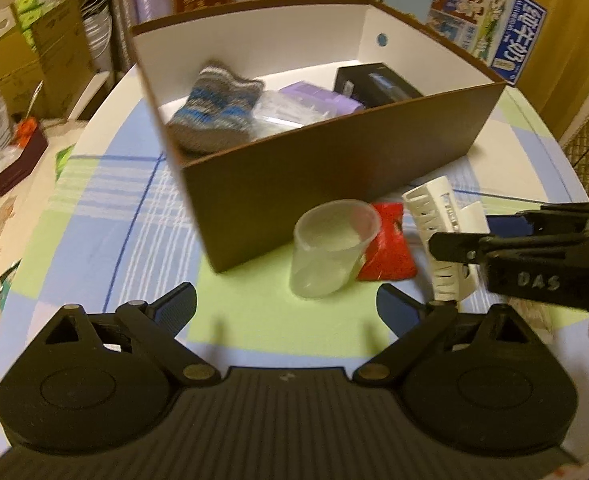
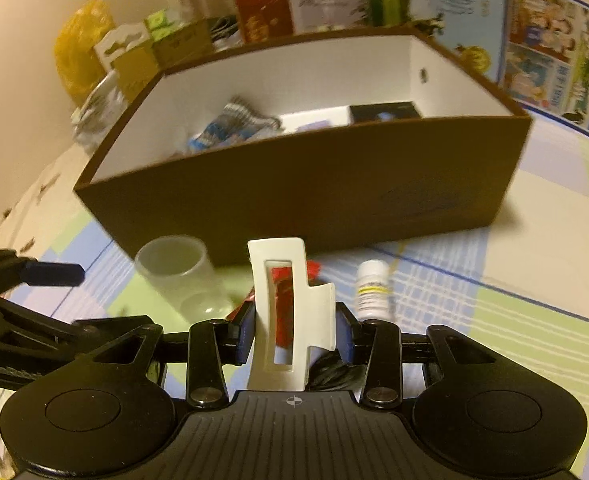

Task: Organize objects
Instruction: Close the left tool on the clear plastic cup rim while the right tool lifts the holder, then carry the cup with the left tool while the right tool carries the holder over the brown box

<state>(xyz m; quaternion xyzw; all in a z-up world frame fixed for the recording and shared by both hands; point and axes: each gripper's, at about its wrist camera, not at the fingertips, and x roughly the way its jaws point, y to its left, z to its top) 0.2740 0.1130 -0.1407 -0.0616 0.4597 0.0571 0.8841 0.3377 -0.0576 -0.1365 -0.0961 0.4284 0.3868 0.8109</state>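
Note:
My right gripper point(image 2: 294, 332) is shut on a white hair claw clip point(image 2: 290, 312), held upright just above the table in front of the brown box point(image 2: 314, 184). In the left wrist view the same clip point(image 1: 438, 216) hangs in the right gripper point(image 1: 470, 236) at the right. My left gripper point(image 1: 286, 308) is open and empty, just short of a clear plastic cup point(image 1: 330, 248) standing on the cloth. A red packet point(image 1: 388, 248) lies between cup and clip. A small white pill bottle point(image 2: 370, 288) stands right of the clip.
The open box point(image 1: 374, 168) holds a striped knit sock point(image 1: 214, 108), a clear bag point(image 1: 282, 112), a purple pack point(image 1: 322, 100) and a black case point(image 1: 378, 84). The round table has a checked cloth point(image 1: 114, 216). Cartons and a calendar stand behind.

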